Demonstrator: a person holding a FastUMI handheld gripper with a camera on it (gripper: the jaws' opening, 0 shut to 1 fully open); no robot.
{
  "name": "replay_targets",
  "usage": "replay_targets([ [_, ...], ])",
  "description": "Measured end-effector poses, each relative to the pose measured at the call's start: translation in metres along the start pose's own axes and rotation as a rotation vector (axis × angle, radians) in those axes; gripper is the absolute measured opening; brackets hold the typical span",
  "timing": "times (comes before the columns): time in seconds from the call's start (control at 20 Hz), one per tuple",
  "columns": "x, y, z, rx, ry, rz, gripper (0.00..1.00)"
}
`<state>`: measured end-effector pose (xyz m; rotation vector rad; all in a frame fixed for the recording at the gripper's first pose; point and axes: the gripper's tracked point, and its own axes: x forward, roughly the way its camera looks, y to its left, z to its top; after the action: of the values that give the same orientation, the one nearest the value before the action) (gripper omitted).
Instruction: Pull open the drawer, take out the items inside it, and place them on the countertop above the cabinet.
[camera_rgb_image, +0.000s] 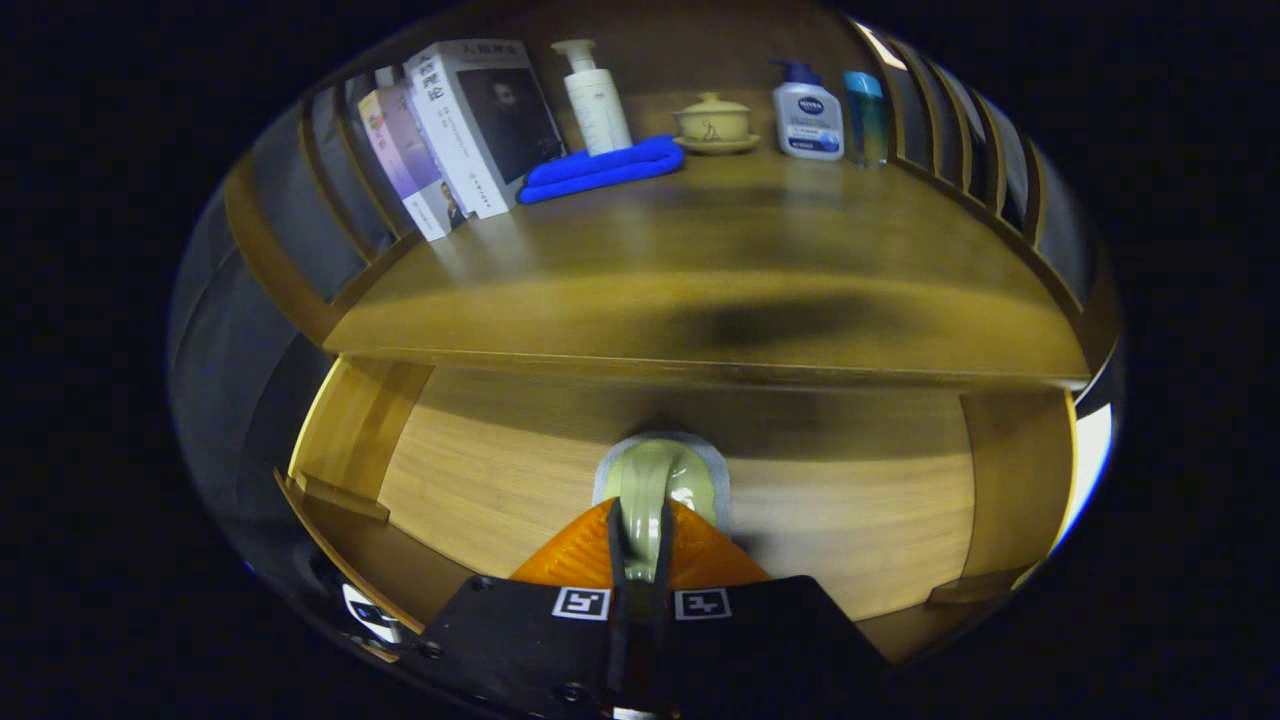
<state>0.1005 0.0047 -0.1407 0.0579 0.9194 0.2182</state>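
My gripper (637, 525) is shut on a pale green ceramic cup (682, 478); both fingers pinch its near wall. The cup hangs over or just touches the wooden floor of the open drawer (500, 480), and I cannot tell which. A grey rim or shadow outlines it. The drawer's side walls show to the left and right of the fingers. Beyond and above the drawer stretches the wooden countertop (720, 300), whose front half is bare.
At the back of the countertop stand leaning books (470, 130), a white pump bottle (596, 100), a folded blue cloth (600, 168), a lidded tea bowl on a saucer (713, 122), a white and blue pump bottle (808, 118) and a teal bottle (866, 115). Slatted wooden rails flank both sides.
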Motion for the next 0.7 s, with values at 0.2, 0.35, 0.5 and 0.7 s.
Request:
replay_targets([
  [0.2, -0.019, 0.012, 0.011, -0.031, -0.045, 0.024, 0.09],
  [0.35, -0.034, 0.020, 0.019, -0.029, -0.079, 0.043, 0.09],
  [0.5, -0.048, 0.025, 0.023, -0.025, -0.108, 0.058, 0.09],
  [0.7, -0.059, 0.024, 0.027, -0.023, -0.132, 0.055, 0.09],
])
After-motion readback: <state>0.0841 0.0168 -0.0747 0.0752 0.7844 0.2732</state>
